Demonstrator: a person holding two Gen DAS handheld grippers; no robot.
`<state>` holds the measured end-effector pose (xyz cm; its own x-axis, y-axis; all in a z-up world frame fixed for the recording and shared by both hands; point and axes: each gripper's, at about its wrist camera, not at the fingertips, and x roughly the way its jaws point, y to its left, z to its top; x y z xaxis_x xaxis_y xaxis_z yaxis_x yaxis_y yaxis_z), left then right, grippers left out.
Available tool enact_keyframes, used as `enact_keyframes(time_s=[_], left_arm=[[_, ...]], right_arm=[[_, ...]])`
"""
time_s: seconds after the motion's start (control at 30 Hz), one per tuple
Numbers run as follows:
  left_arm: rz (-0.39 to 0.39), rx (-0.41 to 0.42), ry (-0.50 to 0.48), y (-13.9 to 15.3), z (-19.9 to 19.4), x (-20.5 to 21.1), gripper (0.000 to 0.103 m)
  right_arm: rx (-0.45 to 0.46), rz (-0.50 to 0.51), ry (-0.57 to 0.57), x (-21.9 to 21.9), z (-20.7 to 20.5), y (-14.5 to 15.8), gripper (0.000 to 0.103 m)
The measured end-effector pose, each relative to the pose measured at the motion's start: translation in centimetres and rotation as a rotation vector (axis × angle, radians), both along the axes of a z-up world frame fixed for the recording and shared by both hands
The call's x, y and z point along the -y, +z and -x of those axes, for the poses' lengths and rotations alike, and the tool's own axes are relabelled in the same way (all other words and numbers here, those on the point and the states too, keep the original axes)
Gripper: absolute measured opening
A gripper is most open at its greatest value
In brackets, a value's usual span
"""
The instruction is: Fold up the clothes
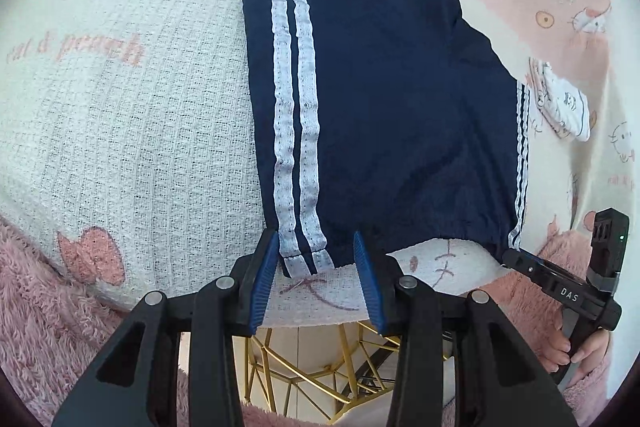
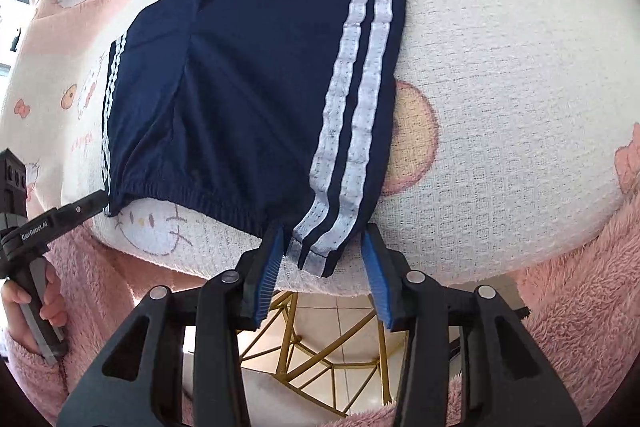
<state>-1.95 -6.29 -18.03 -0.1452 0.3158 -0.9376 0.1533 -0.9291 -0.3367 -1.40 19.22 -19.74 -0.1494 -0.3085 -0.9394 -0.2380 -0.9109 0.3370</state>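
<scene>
The navy shorts lie flat on the cat-print blanket, the waistband at the near edge. The left gripper and the right gripper each have their fingers spread around one white-striped waistband corner, not pinching it.

On my right gripper, seen from the left wrist camera, white letters read "DAS". On my left gripper, seen from the right wrist camera, the side reads "GenRobot.AI". The cat-print blanket carries pink script, partly blurred, that looks like "cat & peach".
</scene>
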Motion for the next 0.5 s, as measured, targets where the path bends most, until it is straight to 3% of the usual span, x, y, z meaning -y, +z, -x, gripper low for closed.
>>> enact_keyframes(time_s=[0.1,0.2,0.27,0.33,0.5], left_arm=[[-0.001,0.008,0.015,-0.3,0.0,0.0,0.041],[0.019,0.005,0.06,-0.3,-0.2,0.7,0.041],[-0.022,0.007,0.079,-0.4,-0.3,0.9,0.041],[-0.052,0.009,0.069,-0.6,-0.3,0.6,0.041],[-0.007,-0.022,0.031,-0.1,-0.3,-1.3,0.041]], right_arm=[[-0.014,0.069,-0.01,0.3,-0.1,0.0,0.041],[-0.034,0.104,-0.035,0.3,0.0,-0.2,0.026],[-0.046,0.122,-0.068,0.1,0.1,-0.6,0.022],[-0.056,0.081,-0.076,-0.1,0.8,-0.8,0.018],[-0.083,-0.005,-0.039,0.5,1.5,0.0,0.012]])
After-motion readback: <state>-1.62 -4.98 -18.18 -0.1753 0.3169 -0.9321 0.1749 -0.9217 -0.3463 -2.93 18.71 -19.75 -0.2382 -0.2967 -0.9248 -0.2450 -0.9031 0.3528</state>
